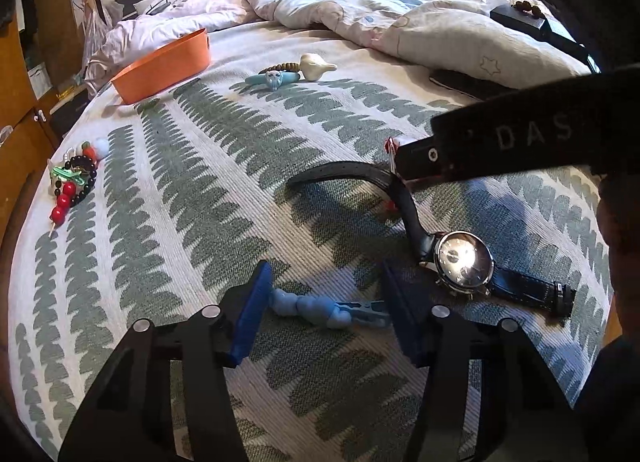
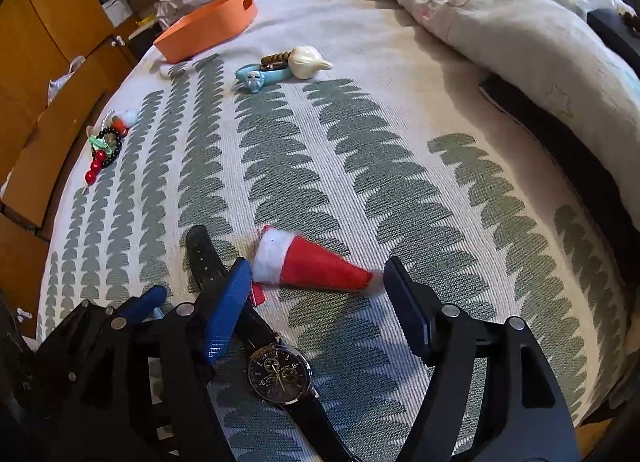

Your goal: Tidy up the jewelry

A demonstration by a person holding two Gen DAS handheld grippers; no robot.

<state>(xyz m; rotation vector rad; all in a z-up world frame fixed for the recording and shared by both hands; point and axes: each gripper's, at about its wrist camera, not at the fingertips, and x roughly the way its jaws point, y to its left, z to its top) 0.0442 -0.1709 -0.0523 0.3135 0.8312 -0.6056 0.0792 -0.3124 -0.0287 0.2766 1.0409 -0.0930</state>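
both grippers' fingers [image 1: 256, 310] wide apart

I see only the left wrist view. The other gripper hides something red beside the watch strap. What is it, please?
Observer: It is a small red Santa hat with white trim, lying on its side on the bedcover.
Operator: Is the right claw holding it?
Observer: No. The right claw is open. The hat lies between its fingers and is not pinched.
Operator: The watch face only glares in my view. What does the dial look like?
Observer: The watch has a dark dial with small sub-dials and light hands.
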